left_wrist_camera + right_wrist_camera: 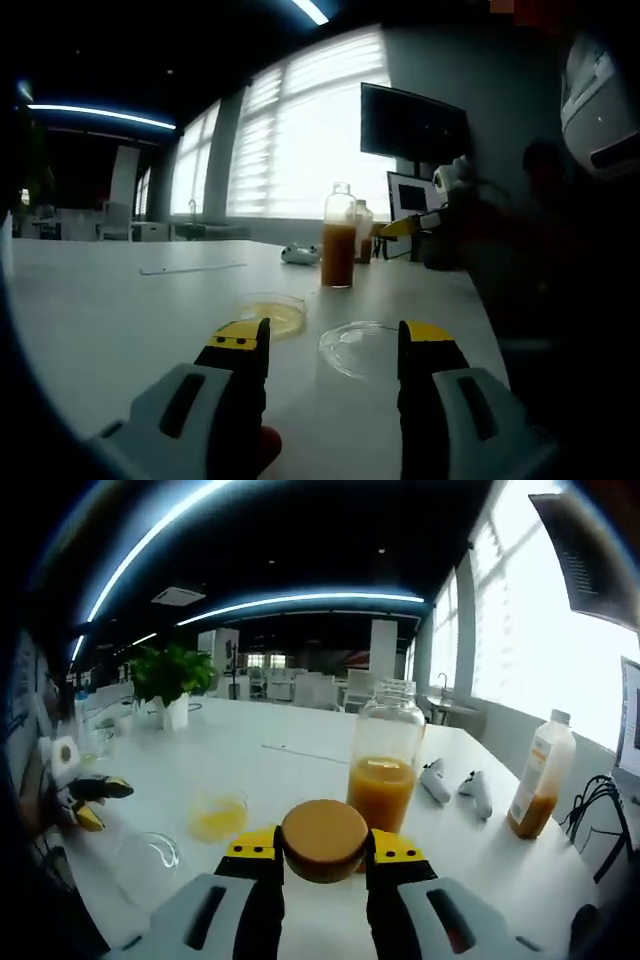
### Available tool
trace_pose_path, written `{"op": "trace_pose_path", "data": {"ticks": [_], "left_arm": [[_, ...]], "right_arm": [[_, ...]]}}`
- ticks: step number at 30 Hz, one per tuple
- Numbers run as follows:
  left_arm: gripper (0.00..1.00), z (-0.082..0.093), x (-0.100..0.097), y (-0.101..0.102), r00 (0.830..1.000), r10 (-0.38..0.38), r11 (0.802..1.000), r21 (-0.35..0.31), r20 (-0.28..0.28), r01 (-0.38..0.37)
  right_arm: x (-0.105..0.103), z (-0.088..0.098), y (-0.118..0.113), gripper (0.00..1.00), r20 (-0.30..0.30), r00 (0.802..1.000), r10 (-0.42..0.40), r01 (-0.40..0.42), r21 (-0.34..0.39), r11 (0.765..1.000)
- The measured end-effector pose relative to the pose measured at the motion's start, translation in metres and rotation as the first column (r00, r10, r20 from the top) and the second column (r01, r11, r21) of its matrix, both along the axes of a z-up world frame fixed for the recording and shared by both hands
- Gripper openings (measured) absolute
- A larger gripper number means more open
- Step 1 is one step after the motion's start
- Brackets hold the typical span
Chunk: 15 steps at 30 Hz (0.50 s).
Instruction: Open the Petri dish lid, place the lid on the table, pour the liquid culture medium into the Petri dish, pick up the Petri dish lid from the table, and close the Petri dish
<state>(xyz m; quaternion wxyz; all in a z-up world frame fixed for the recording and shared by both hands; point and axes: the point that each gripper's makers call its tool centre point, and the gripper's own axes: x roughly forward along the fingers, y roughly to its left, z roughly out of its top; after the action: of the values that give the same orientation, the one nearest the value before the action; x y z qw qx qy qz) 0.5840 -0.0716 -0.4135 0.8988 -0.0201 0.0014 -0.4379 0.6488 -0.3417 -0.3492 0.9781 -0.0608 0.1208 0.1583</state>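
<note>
Petri dish lid (362, 347) lies between the left claw's (335, 350) spread jaws; right claw (322, 852) clamps a brown cap (323, 840).

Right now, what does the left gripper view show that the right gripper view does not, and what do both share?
Left gripper view: a dark monitor behind the table, and the left gripper open above the clear lid.
Right gripper view: a potted plant, and the right gripper shut on a round brown cap.
Both: the white table, the glass bottle of orange liquid and the dish with yellow liquid.
</note>
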Motion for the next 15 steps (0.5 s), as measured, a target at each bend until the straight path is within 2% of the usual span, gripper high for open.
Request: {"op": "trace_pose_path", "data": {"ticks": [4, 15], "left_arm": [[0.43, 0.0, 0.0, 0.0, 1.0, 0.0, 1.0, -0.002, 0.001, 0.0], [0.43, 0.0, -0.002, -0.002, 1.0, -0.004, 1.0, -0.003, -0.001, 0.004]], "right_arm": [[0.005, 0.018, -0.002, 0.26, 0.033, 0.999, -0.008, 0.008, -0.005, 1.0], [0.023, 0.048, -0.003, 0.26, 0.077, 0.996, -0.039, 0.039, 0.0, 0.999]]}}
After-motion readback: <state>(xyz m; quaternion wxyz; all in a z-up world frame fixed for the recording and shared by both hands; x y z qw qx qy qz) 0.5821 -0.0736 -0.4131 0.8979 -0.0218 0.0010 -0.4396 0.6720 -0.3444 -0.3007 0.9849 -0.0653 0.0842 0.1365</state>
